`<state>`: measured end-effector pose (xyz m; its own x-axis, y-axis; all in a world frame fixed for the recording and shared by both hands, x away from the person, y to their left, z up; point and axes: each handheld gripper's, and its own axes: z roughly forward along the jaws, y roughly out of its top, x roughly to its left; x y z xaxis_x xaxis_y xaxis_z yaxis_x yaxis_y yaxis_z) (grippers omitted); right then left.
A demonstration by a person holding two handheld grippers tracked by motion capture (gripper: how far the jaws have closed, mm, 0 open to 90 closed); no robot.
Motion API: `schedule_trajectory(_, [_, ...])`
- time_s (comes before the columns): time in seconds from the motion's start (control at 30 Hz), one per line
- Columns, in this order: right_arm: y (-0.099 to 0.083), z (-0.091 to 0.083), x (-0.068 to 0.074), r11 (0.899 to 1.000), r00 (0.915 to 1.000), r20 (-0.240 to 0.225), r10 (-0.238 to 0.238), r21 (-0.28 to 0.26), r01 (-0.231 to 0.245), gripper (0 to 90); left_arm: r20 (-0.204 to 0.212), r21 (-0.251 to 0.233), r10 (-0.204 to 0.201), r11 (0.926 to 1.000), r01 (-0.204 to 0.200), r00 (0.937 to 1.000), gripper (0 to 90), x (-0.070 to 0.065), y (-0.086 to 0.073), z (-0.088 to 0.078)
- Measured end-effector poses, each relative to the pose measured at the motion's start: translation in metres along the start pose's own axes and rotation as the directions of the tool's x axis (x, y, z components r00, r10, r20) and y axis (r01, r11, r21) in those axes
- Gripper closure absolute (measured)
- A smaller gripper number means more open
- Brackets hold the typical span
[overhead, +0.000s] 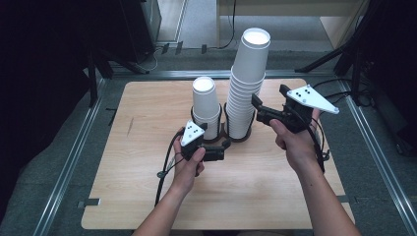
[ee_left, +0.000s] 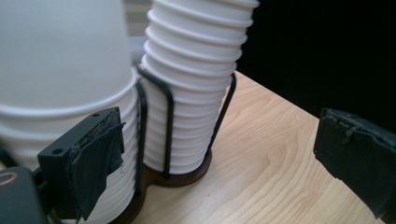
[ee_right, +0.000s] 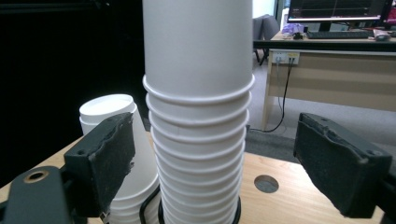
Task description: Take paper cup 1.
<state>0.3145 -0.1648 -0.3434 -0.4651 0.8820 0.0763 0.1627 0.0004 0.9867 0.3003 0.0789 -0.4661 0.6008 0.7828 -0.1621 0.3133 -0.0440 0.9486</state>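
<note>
Right claw (overhead: 254,105): jaws spread apart with the tall stack of cups (overhead: 247,83) standing between them; in the right gripper view the pads sit clear of the cup walls on both sides, so nothing is grasped.
Left claw (overhead: 225,145): released as well; in the left gripper view its taped pads stand wide, one just beside the short stack of cups (overhead: 205,105), the other off over bare wood.
Where the cups are: both stacks stand upside down, bases up, in a double wire holder (overhead: 223,129) near the middle of the counter (overhead: 147,172), the short stack at the left, the tall one at the right, leaning a little.
Progress, as judged: the work looks like moving cups from one stack to the other. A few sit on the short side, many are left on the tall side, and no cup is lifted at this moment. The right claw seems lined up for a grip on the upper cups.
Materials and shapes: white paper cups, tapered, with rolled rims that form tight ridges down each stack; thin black wire loops on a dark round base; pale wood-grain counter, smooth, with a small round hole (ee_right: 266,183) behind the holder; claw pads black, rough and frayed at the edges.
</note>
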Motion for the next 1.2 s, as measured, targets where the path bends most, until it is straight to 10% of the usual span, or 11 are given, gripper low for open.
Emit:
schedule_trajectory(0.63, [0.022,0.028,0.004,1.000,1.0000,0.005,0.004,-0.011,-0.004,4.9,-0.095,-0.051,0.066,0.9962,-0.071,0.9933,1.9,-0.035,0.016,0.055])
schedule_trajectory(1.2, [0.033,0.066,0.001,0.999,0.9995,0.008,0.030,-0.011,-0.030,3.1,-0.191,-0.102,0.041,0.9929,-0.062,0.9807,1.8,-0.030,0.034,0.081])
